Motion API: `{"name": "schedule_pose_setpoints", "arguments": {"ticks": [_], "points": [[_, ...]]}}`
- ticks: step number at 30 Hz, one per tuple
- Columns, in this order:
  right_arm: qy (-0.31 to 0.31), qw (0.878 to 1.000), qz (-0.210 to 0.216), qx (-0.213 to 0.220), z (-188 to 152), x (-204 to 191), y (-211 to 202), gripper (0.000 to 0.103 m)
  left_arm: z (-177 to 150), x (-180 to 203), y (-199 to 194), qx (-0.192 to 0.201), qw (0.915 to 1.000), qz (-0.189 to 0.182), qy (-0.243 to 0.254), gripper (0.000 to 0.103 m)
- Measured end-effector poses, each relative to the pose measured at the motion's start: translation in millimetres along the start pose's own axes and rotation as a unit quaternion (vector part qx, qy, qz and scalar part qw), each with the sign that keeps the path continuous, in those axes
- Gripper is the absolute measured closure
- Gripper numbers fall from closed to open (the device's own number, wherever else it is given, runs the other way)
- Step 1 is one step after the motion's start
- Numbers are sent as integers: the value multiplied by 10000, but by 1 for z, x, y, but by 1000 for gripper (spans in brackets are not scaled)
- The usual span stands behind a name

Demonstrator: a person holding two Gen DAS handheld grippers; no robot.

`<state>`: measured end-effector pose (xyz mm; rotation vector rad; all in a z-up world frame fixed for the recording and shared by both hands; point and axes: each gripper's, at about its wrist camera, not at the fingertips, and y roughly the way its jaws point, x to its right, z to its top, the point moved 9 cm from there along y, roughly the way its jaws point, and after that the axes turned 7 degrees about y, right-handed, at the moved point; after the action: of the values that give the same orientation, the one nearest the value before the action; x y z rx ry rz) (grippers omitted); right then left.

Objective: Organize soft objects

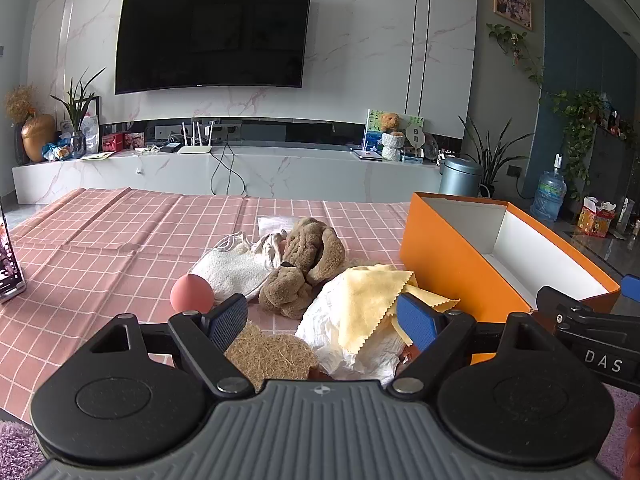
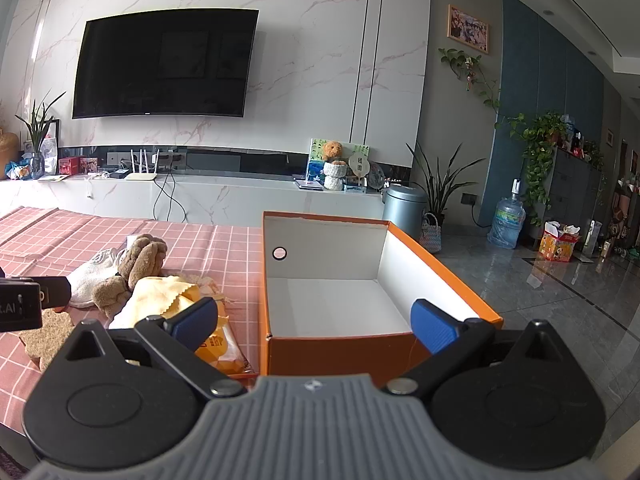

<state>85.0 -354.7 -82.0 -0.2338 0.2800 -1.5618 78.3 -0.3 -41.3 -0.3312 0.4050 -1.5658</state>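
An open orange box (image 1: pixel 448 268) with a white inside stands at the table's right; in the right wrist view the box (image 2: pixel 344 340) holds nothing. Left of it lies a pile: brown plush dog (image 1: pixel 308 264), yellow cloth (image 1: pixel 368 300) on white paper (image 1: pixel 352 348), white towel (image 1: pixel 232 268), pink ball (image 1: pixel 191 293), coir pad (image 1: pixel 272 356). My left gripper (image 1: pixel 322 320) is open above the near end of the pile, holding nothing. My right gripper (image 2: pixel 314 326) is open over the box's near wall, holding nothing. An orange packet (image 2: pixel 224 350) lies by the box.
The pink checked tablecloth (image 1: pixel 100 248) covers the table. A phone on a stand (image 1: pixel 10 268) is at the left edge. Beyond are a TV console (image 1: pixel 240 168), a bin (image 1: pixel 460 176) and grey tiled floor (image 2: pixel 560 300) to the right.
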Motion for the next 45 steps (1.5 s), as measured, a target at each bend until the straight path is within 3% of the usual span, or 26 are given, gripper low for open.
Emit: {"name": "schedule_pose_setpoints", "arguments": {"ticks": [45], "points": [[29,9999,-36,-164,-3,0,5,2,-10,-4,5,-219,9997,29,-71,4]]}}
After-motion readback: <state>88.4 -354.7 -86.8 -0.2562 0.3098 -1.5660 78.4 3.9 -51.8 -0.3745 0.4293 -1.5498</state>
